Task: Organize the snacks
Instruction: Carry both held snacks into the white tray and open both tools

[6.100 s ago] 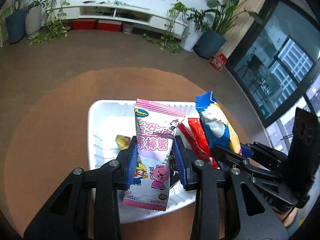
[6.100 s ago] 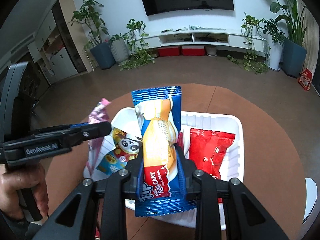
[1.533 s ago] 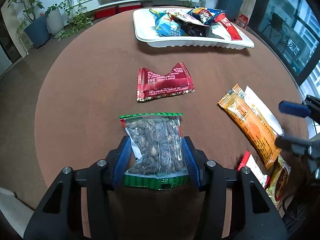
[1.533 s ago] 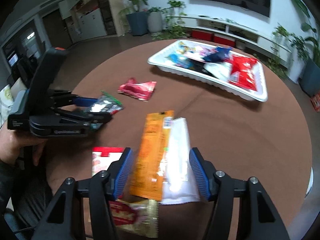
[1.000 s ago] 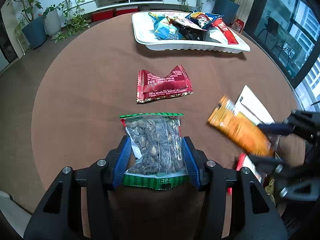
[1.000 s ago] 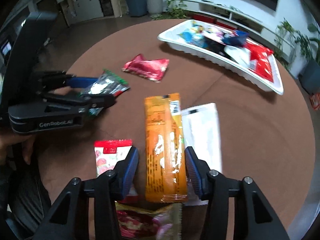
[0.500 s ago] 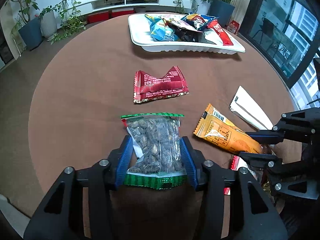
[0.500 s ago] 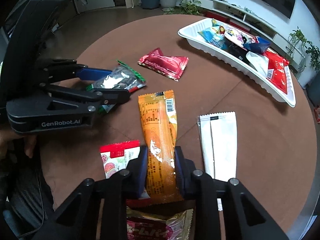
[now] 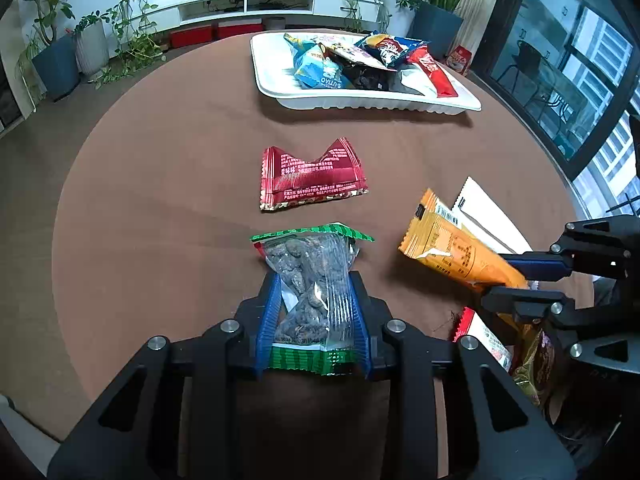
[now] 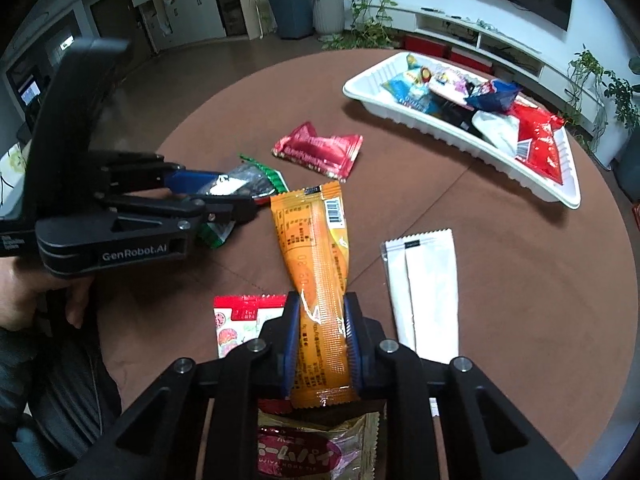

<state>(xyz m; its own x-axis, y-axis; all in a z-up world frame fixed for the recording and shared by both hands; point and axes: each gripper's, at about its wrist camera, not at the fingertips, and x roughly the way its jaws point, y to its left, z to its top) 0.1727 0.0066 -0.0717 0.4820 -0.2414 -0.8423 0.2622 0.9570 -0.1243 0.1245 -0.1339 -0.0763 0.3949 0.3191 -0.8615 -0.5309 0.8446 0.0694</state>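
Note:
A clear bag of dark seeds (image 9: 310, 256) with green ends lies on the brown round table between the blue pads of my left gripper (image 9: 314, 280). Its jaws are closing and both pads press on the crumpled bag. In the right wrist view my right gripper (image 10: 322, 304) is shut on a long orange packet (image 10: 316, 240), whose far end is raised off the table. The white tray (image 9: 360, 102) at the far side holds several snack packs. In the left wrist view the right gripper (image 9: 496, 278) grips the orange packet (image 9: 448, 244) at the right.
A red packet (image 9: 312, 176) lies between the seed bag and the tray. A white packet (image 10: 428, 280) lies right of the orange one. A red-and-white pack (image 10: 240, 320) and a gold-and-red pack (image 10: 312, 448) lie near the right gripper. A person's hand (image 10: 24, 292) holds the left gripper.
The right jaws shut on the orange packet and tilted its far end up off the table. The left pads drew in on the seed bag, which now looks squeezed.

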